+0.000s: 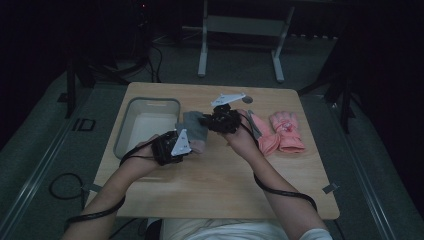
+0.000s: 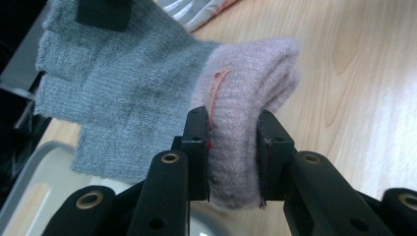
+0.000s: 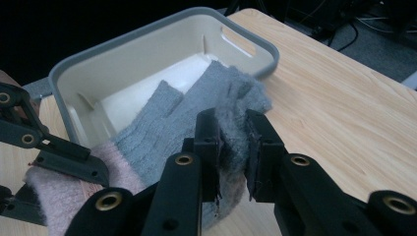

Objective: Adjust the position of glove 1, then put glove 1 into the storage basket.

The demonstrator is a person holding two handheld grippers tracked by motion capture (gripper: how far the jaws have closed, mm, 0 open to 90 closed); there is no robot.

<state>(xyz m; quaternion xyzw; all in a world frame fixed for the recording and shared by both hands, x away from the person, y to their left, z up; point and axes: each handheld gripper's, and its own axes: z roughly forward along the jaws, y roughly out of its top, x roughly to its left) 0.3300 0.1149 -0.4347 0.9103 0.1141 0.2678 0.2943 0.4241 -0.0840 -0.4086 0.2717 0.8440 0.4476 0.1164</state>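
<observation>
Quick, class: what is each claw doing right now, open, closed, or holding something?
Left claw: closed on the pink cuff of the grey knitted glove.
Right claw: closed on the grey end of the same glove.

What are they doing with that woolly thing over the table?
A person holds a grey knitted glove with a pale pink fuzzy cuff between two hand-held grippers, lifted above the light wooden table. The left gripper is shut on the pink cuff, and the right gripper pinches the grey finger end. A grey-rimmed cream plastic tub sits just beside them, with nothing visible inside it. A pair of padded pink gloves lies on the table's far right.
</observation>
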